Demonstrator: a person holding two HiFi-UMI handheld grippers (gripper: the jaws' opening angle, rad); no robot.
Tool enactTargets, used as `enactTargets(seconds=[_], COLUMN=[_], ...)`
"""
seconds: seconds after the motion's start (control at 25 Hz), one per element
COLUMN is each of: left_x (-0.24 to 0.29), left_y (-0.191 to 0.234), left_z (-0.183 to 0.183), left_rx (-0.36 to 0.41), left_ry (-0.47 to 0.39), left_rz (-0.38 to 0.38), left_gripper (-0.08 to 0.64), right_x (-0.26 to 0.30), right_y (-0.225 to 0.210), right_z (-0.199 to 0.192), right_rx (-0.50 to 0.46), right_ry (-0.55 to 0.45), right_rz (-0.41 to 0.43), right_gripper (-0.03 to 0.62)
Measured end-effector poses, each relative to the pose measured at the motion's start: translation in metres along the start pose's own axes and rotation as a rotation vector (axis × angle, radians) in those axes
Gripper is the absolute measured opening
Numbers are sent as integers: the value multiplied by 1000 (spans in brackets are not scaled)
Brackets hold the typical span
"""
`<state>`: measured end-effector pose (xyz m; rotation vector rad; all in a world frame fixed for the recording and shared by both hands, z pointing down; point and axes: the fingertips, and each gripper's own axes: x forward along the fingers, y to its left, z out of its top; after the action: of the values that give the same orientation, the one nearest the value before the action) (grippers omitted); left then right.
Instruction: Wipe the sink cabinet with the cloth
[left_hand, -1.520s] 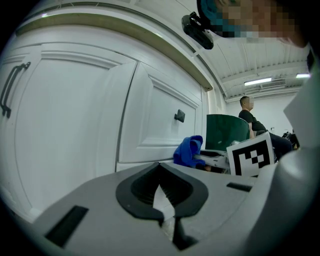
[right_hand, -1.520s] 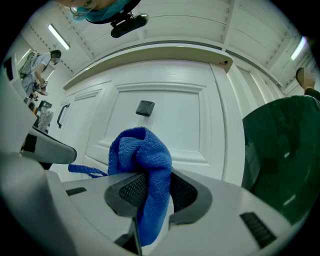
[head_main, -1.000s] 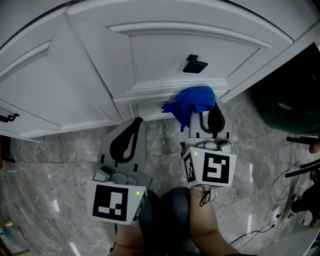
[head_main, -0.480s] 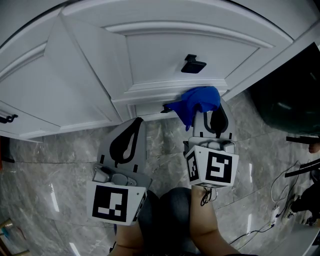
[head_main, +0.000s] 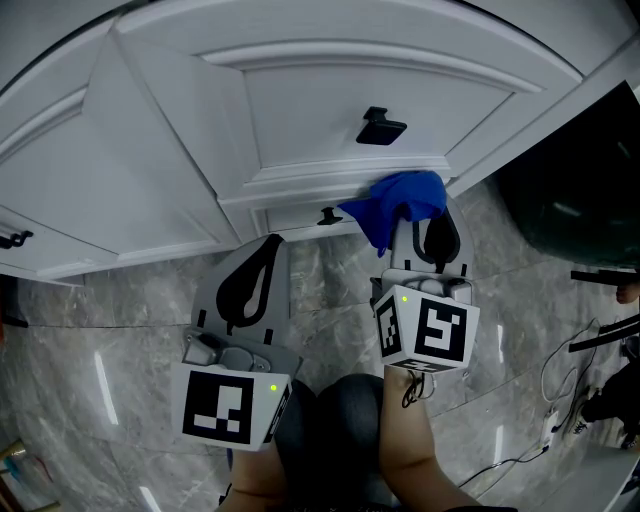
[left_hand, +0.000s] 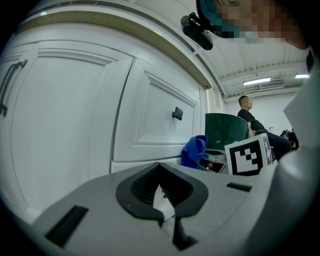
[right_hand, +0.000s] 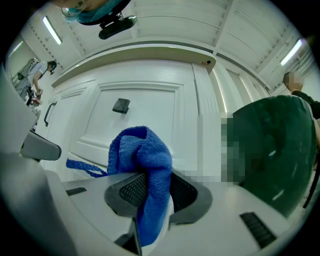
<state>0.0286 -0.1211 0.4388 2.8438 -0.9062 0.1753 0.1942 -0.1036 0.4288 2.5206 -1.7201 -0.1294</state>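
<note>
- The blue cloth (head_main: 398, 200) is being gripped by the right gripper (head_main: 420, 232), whose jaws are being kept clenched on a fold of it; in the right gripper view the cloth (right_hand: 145, 165) is being bunched up above the jaws and is being let hang down between them.
- The cloth is being held at the lower moulding of the white sink cabinet (head_main: 330, 100), below and just to the right of the black door handle (head_main: 380, 127); whether it is actually being pressed on the moulding cannot be told.
- A loose strand of the cloth is being trailed out to the left, near a small black fitting (head_main: 328, 216) at the cabinet's base.
- The left gripper (head_main: 255, 275) is being held over the grey marble floor (head_main: 120, 330), to the left of the right gripper and nearer than the cabinet, well apart from the cloth.
- Its jaws are being kept closed together with nothing gripped between them, as the left gripper (left_hand: 162, 195) view shows.
- A dark green object (head_main: 575, 200) is being shown at the far right, beside the cabinet's right end.
</note>
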Motion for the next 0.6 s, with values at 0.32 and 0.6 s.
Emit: enactTargets(seconds=[0.32,0.6], left_x=[1,-1], left_y=[-3,-3], left_z=[1,2], left_rx=[3,-1], left_ry=[-3,-4], left_rz=[-10,-9], left_gripper=[0,0], right_x=[1,1], right_y=[-12,-32], right_z=[-3,-7], right_rx=[0,4], right_ry=[-2,0], right_rz=[-31,-87], right_gripper=[115,115])
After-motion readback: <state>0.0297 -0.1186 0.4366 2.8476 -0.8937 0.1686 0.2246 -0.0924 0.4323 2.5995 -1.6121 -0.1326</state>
